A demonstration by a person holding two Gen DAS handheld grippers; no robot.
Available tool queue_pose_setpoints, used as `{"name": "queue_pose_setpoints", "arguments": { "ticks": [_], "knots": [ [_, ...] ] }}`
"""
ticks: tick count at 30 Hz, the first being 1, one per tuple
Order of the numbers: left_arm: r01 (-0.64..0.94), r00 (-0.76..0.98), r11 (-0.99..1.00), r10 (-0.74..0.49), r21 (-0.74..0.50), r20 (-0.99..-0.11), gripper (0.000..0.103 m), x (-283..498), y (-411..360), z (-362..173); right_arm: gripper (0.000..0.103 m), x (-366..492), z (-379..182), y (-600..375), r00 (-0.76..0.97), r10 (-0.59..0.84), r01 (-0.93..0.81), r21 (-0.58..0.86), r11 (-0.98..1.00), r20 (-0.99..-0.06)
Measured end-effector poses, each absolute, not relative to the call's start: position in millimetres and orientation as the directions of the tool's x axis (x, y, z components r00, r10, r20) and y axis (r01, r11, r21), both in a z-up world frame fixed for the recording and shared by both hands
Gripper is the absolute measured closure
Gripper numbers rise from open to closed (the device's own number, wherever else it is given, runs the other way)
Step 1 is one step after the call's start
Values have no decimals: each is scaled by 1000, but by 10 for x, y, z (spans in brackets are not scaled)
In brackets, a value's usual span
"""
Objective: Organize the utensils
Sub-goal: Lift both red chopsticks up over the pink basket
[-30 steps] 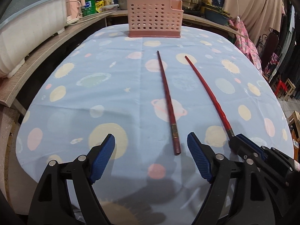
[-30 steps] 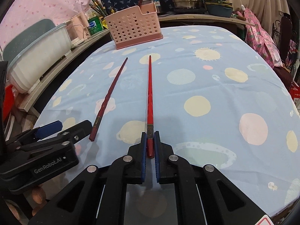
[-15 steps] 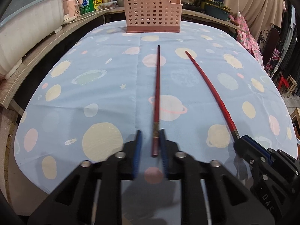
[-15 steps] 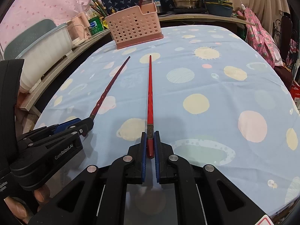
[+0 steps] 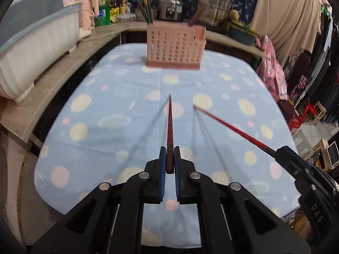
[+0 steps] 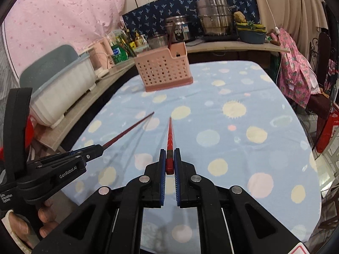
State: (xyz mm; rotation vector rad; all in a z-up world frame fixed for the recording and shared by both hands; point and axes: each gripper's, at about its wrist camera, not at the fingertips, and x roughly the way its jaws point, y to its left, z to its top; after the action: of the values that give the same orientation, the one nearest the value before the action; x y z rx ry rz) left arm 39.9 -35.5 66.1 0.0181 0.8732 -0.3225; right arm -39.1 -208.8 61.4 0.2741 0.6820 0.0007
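My left gripper (image 5: 168, 158) is shut on the thick end of a dark red chopstick (image 5: 169, 127) and holds it above the table, tip forward. My right gripper (image 6: 169, 158) is shut on a brighter red chopstick (image 6: 170, 135), also lifted. Each view shows the other one: the right gripper (image 5: 284, 154) with its chopstick (image 5: 228, 126) at right, the left gripper (image 6: 93, 150) with its chopstick (image 6: 129, 130) at left. A pink perforated utensil basket (image 5: 174, 46) stands at the table's far end (image 6: 164, 68), with a dark utensil sticking up from its small compartment.
The table wears a blue planet-print cloth (image 6: 243, 131). A white dish rack (image 5: 36, 48) sits on the wooden counter at left. Steel pots (image 6: 213, 20), bottles and a bowl line the back counter. A chair with pink cloth (image 6: 296, 76) stands at right.
My left gripper closed on the dark red chopstick. Both grippers then lifted their chopsticks off the cloth, tips now in the air above their shadows.
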Motion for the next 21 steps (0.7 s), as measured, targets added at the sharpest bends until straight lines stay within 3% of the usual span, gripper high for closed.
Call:
{"name": "queue_pose_setpoints", "arguments": {
  "ticks": [7,21],
  "knots": [
    [273,660,950,-301,-154,-689,96,702,-309,1218,96,-99,1155,-2258,845,89,71,276,959,-527],
    [274,707,946,-322,-175,-630,96,1616,-472,1830,96,855,1694,-2442,897,94,26,262,965,-432]
  ]
}}
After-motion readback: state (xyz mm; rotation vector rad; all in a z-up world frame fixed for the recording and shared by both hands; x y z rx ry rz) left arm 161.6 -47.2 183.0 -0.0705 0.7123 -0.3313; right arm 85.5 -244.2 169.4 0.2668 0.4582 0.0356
